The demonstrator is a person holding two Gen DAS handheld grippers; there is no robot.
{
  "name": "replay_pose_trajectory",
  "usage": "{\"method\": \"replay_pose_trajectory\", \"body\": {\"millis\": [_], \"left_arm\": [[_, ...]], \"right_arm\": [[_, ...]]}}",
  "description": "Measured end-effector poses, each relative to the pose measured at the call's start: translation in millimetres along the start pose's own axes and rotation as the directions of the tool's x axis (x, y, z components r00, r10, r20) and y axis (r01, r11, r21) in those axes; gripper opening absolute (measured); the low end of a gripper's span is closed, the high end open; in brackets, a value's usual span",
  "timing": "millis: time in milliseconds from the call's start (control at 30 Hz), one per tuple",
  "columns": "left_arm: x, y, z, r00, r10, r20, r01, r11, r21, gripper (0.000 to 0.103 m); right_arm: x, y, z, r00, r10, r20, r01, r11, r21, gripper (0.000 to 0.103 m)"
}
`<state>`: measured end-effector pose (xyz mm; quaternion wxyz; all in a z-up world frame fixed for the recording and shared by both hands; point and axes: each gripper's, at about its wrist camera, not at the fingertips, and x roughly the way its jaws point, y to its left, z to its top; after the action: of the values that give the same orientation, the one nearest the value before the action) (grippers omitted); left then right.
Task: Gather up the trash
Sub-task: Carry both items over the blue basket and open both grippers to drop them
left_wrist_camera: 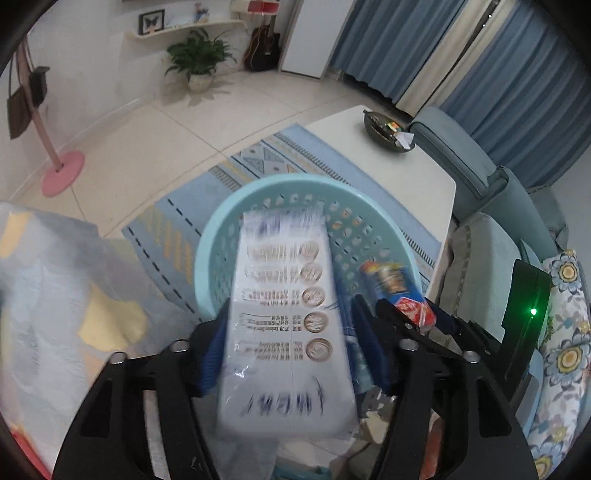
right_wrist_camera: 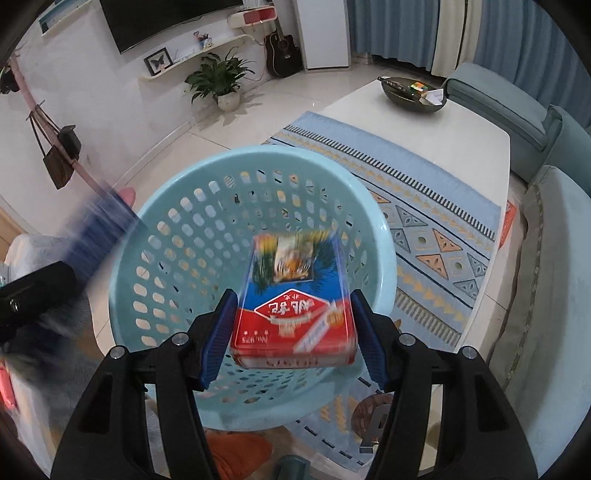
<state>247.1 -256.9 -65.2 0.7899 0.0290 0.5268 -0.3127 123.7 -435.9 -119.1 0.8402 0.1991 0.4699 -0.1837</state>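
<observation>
Trash is in both tongs: a white packet (left_wrist_camera: 288, 325) at the left, a red and blue box (right_wrist_camera: 295, 314) at the right, both over the mouth of the pale blue basket (right_wrist_camera: 155, 206).

From the left wrist camera I see the left tongs (left_wrist_camera: 291, 302) standing apart with the packet between them. The packet is smeared with blur while the tongs themselves are sharp, and I see a sliver of space at its right edge, so I read it as loose rather than gripped. Its far end reaches in over the basket's rim. Only this view shows both pieces of trash at once, with the box just to the right of the packet, and only it shows a patterned cloth (left_wrist_camera: 55, 295) at the left and the pink foot of a coat stand (left_wrist_camera: 62, 173) on the floor.

The right wrist camera looks straight down into the basket, whose inside shows only holed walls. The right tongs (right_wrist_camera: 292, 293) are clamped on the box, blue pads against its two long sides. The packet is out of this picture; of the left tongs I get only one blurred blue finger (right_wrist_camera: 99, 229) at the basket's left rim. This view alone shows the television (right_wrist_camera: 166, 18) on the wall.

Both cameras show the white surface (right_wrist_camera: 443, 122) beyond the basket, with a dark dish (right_wrist_camera: 410, 96) at its far end.
</observation>
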Motion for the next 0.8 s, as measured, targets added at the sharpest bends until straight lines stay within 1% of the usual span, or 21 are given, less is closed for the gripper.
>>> {"method": "replay_pose_trajectory", "body": {"millis": [100,167,300,467,567,633,700,800], "left_arm": [[-6,-4,0,1.000,-0.003,0.015,0.003,1.000,0.004,0.073],[-13,-7,0,0.999,-0.002,0.033,0.002,1.000,0.017,0.075],[-38,-5,-6,0.997,-0.001,0.082,-0.001,1.000,0.025,0.075],[-66,-1,-18,0.989,0.000,0.149,-0.003,1.000,0.019,0.075],[-90,7,-31,0.981,-0.002,0.195,0.001,1.000,0.006,0.075],[-109,14,-42,0.972,0.007,0.233,-0.006,1.000,-0.005,0.075],[-129,22,-53,0.962,0.024,0.271,-0.020,1.000,-0.015,0.075],[-163,38,-71,0.945,0.071,0.321,-0.059,0.997,-0.046,0.075]], "right_arm": [[-4,0,-2,1.000,0.011,0.001,-0.011,1.000,0.013,0.059],[-7,-3,-1,1.000,0.018,0.005,-0.019,1.000,0.020,0.059],[-20,-1,-4,0.999,0.034,0.021,-0.035,0.999,0.027,0.059],[-44,11,-10,0.997,0.056,0.061,-0.056,0.998,0.004,0.059],[-64,25,-15,0.992,0.083,0.095,-0.082,0.996,-0.022,0.059],[-82,38,-19,0.987,0.106,0.121,-0.101,0.994,-0.048,0.059],[-98,52,-23,0.980,0.135,0.144,-0.125,0.989,-0.075,0.059],[-122,74,-32,0.969,0.174,0.175,-0.155,0.981,-0.116,0.059]]}}
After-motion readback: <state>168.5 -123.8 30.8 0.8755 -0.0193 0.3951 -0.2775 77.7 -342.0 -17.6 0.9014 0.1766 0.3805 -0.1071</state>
